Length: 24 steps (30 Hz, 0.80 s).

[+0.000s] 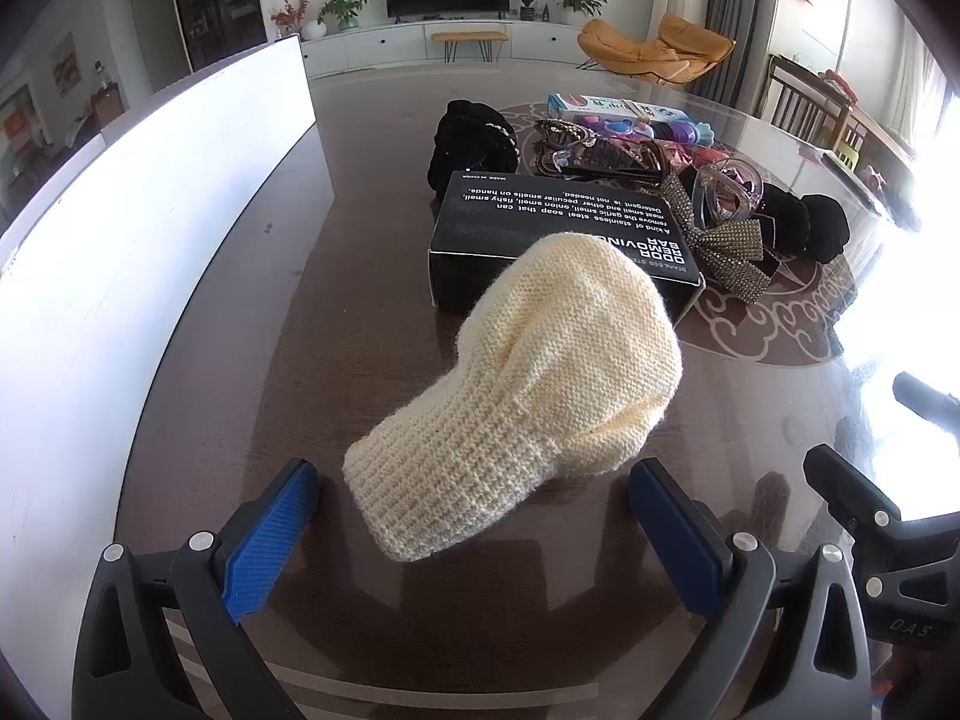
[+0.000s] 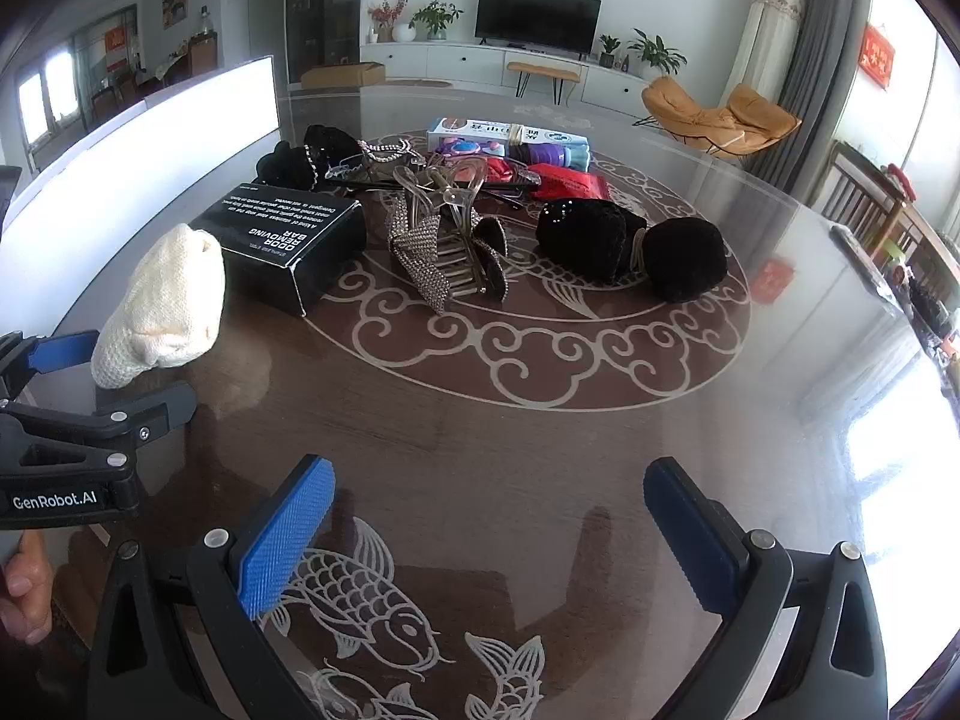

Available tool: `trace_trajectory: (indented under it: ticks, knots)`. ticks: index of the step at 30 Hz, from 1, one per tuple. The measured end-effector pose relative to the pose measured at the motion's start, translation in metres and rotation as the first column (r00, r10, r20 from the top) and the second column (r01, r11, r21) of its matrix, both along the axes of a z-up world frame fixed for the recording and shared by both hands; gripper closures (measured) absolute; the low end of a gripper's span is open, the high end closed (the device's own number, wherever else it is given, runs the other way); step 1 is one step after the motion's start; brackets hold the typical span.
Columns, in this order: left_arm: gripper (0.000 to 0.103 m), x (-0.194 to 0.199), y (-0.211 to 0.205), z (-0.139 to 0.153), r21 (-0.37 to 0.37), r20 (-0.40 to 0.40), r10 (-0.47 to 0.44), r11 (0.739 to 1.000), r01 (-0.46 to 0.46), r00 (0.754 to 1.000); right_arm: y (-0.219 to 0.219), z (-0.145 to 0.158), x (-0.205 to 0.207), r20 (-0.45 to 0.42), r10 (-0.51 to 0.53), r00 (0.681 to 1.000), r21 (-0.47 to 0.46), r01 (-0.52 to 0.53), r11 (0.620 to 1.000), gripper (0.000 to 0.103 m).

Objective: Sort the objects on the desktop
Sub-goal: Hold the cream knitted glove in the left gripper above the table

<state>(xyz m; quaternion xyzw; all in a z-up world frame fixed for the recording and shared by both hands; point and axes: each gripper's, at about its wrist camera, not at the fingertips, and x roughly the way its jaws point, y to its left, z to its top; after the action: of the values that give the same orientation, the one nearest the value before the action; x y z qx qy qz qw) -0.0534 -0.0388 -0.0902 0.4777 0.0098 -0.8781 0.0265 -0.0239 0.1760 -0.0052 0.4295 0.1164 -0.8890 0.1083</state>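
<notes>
The black box [image 1: 558,234] reads "ODOR REMOVING BAR"; one tool says "GenRobot.AI". A cream knitted hat [image 1: 522,396] leans against it, fuzzy, ribbed. Left gripper [image 1: 474,516] and right gripper [image 2: 489,534] both gape wide, pinching nothing.

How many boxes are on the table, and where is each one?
2. The black box lies at the left, touching the cream knitted hat. The white and blue box lies at the far end of the pile, behind the purple items. Others may be hidden in the pile.
</notes>
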Motion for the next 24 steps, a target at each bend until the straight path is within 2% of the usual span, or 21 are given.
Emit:
trace_trajectory:
  ticks: [17,24]
  knots:
    - [0.000,0.000,0.001,0.000,0.001,-0.007,-0.003,1.000,0.003,1.000,0.004,-0.006,-0.004,0.019,-0.011,1.000,0.000,0.011,1.000,0.000]
    - [0.000,-0.008,0.002,0.001,0.003,-0.005,-0.012,1.000,0.012,1.000,0.010,-0.009,-0.011,0.033,-0.018,0.999,-0.038,0.019,0.999,0.000]
